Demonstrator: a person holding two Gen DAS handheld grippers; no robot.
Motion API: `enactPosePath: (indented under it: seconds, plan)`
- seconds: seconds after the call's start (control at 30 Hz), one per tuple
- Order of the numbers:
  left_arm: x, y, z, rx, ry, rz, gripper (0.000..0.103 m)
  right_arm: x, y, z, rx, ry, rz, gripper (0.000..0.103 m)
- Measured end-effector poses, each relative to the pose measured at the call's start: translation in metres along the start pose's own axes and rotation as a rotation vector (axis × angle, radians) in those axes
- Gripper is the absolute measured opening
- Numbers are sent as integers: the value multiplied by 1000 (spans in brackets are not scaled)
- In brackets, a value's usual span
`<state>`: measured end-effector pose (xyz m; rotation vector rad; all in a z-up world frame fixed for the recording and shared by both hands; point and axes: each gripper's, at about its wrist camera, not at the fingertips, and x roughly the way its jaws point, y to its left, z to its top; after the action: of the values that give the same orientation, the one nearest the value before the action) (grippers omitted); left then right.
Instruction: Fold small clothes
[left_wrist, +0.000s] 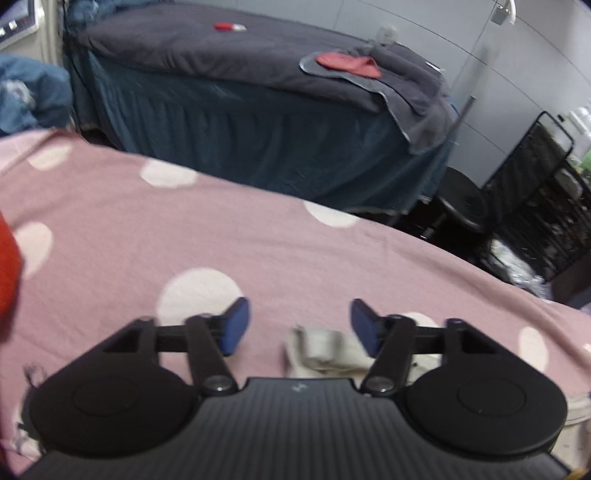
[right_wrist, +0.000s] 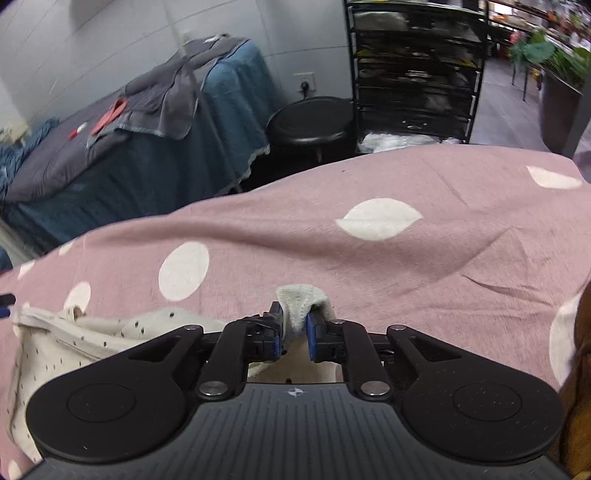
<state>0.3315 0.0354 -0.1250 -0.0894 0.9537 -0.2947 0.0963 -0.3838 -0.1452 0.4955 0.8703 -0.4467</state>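
A small cream garment with dark dots (right_wrist: 55, 343) lies on the pink spotted sheet (right_wrist: 406, 266). My right gripper (right_wrist: 294, 328) is shut on a grey-white cuff (right_wrist: 301, 299) of that garment, pinched between the blue pads. In the left wrist view my left gripper (left_wrist: 299, 328) is open and empty, its blue pads wide apart. A folded pale part of the garment (left_wrist: 325, 350) lies on the sheet (left_wrist: 184, 229) just below and between those pads, partly hidden by the gripper body.
A red cloth (left_wrist: 7, 273) shows at the left edge. Beyond the sheet stands a blue-skirted bed with grey towels (left_wrist: 258, 74) and a red cloth (left_wrist: 351, 62). A black stool (right_wrist: 310, 122) and a black shelf rack (right_wrist: 413, 70) stand behind. A brown thing (right_wrist: 576, 369) is at the right.
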Motion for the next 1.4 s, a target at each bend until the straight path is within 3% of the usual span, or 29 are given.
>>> enactPosePath:
  seconds: [0.07,0.13,0.17,0.2,0.27,0.33,0.37,0.4,0.53,0.6,0.67,0.73,0.9,0.93,1.03,1.07,1.2,1.27,1.4]
  plan:
    - [-1,4,1,17,-7,39,81,-7,0,-3,1,-36,-6,28]
    - [-3,9,1,36,3,66,83,-10,0,-5,-9,-62,-28,41]
    - [-4,11,0,47,9,67,84,-11,-2,-4,7,-70,-58,78]
    - [-6,12,-1,59,15,67,84,-11,-7,-3,50,-88,-90,103]
    - [-12,14,-4,80,20,67,85,-15,-19,-1,135,-147,-105,103]
    - [-19,13,-8,92,16,65,86,-16,-15,3,91,-137,-135,79]
    - [-21,13,-10,92,13,57,86,-18,-6,4,17,-137,-122,60]
    - [-24,12,-13,93,13,41,86,-20,3,2,-59,-144,-88,56]
    - [-33,-5,-32,151,33,-32,82,-24,43,-16,-357,-105,91,56]
    - [-42,-19,-46,211,39,-48,81,-18,58,-27,-440,-51,189,54]
    - [-53,-30,-67,261,42,-47,81,-8,68,-35,-468,-3,232,54]
    - [-59,-33,-86,287,63,-46,81,8,73,-36,-454,43,209,54]
    - [-66,-23,-113,277,117,-13,80,46,68,-8,-381,27,132,52]
    - [-69,-21,-116,270,117,-5,81,49,67,0,-360,-8,90,52]
    - [-79,-6,-122,255,122,19,81,48,64,19,-275,-104,-142,64]
    - [-82,-1,-126,255,129,23,81,43,61,21,-237,-109,-149,69]
    - [-94,11,-142,274,152,22,75,11,56,0,-235,-89,29,84]
    - [-99,15,-149,272,170,-3,61,-11,52,-21,-284,-91,47,84]
    - [-100,16,-160,254,195,-40,54,-54,41,-65,-304,-80,77,85]
